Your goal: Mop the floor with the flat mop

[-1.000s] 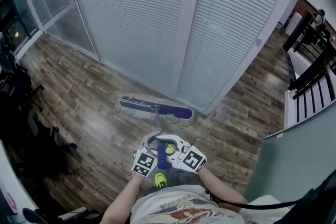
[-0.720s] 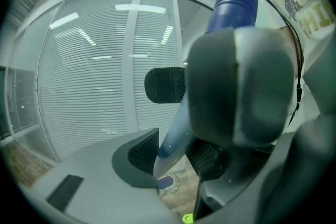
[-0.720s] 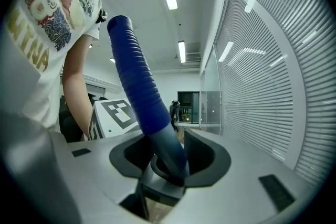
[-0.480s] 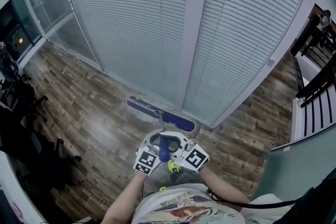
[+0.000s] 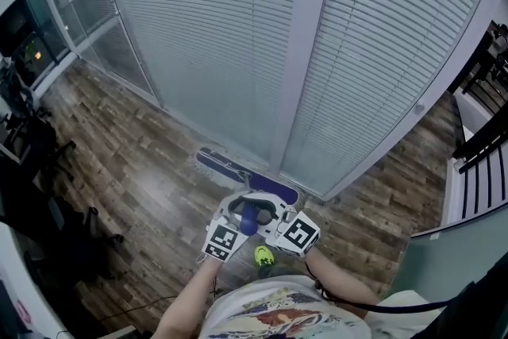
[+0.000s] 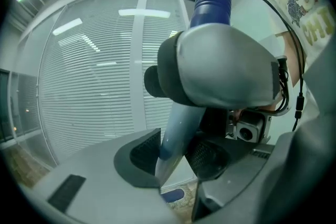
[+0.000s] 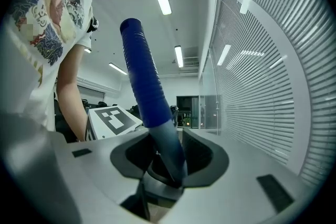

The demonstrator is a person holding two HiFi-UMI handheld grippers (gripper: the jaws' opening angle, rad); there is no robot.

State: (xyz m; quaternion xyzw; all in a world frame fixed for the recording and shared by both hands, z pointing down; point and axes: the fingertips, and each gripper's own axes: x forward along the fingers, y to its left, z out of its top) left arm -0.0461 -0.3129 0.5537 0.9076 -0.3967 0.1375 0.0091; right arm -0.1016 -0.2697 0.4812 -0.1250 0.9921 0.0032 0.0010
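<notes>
The flat mop's blue head [image 5: 247, 176] lies on the wood floor [image 5: 135, 163] at the foot of the blind-covered glass wall. Its handle [image 5: 248, 217] rises toward me, blue ribbed grip on top. Both grippers clasp it side by side: left gripper [image 5: 236, 212], right gripper [image 5: 271, 213]. In the left gripper view the pale shaft [image 6: 177, 123] stands between the pads of the left gripper [image 6: 176, 157]. In the right gripper view the blue grip [image 7: 144, 86] runs down between the pads of the right gripper [image 7: 168, 157]. Both pairs of jaws have just been closing on the handle.
The glass wall with white blinds [image 5: 214, 36] and its pale pillar [image 5: 305, 36] stand close ahead. Dark chairs and equipment [image 5: 36, 194] crowd the left. A dark railing [image 5: 484, 143] is at the right. My yellow-green shoe [image 5: 263, 256] is just behind the grippers.
The mop head has slid forward to the base of the wall. Both grippers went forward with the handle, and the wall fills more of the head view.
</notes>
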